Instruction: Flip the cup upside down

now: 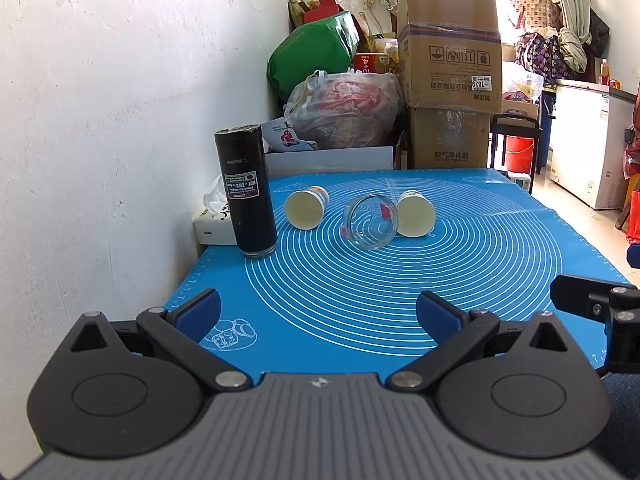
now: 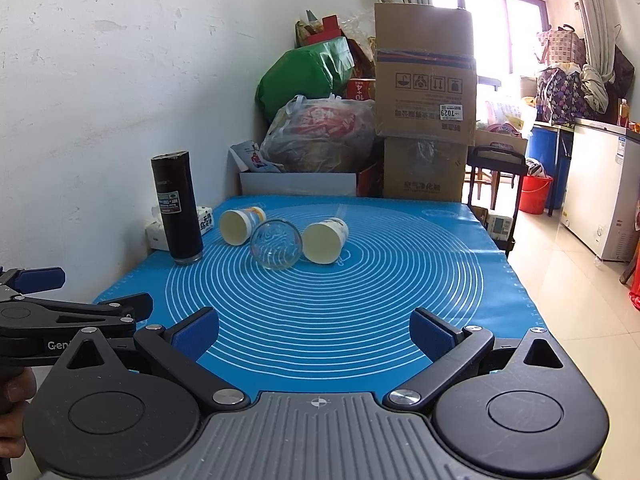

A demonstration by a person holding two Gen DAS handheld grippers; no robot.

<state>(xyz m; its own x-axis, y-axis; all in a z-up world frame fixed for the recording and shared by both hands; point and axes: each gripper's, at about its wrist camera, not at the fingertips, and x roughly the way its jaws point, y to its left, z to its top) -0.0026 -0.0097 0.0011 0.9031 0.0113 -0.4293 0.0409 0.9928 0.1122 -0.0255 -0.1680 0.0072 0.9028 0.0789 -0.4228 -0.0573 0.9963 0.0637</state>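
Observation:
Three cups lie on their sides on the blue mat [image 1: 480, 264], mouths toward me: a paper cup [image 1: 306, 208] at the left, a clear glass cup [image 1: 370, 222] in the middle, a second paper cup [image 1: 414, 215] at the right. They also show in the right wrist view as the left paper cup [image 2: 240, 225], the glass cup [image 2: 276, 250] and the right paper cup [image 2: 324, 240]. My left gripper [image 1: 318, 314] is open and empty near the mat's front edge. My right gripper [image 2: 314, 330] is open and empty, beside it to the right.
A tall black tumbler [image 1: 246, 192] stands upside down at the mat's left, with a tissue box [image 1: 214, 220] behind it by the white wall. Bags and cardboard boxes [image 1: 450, 72] are piled behind the table. A white freezer [image 2: 600, 200] stands at the right.

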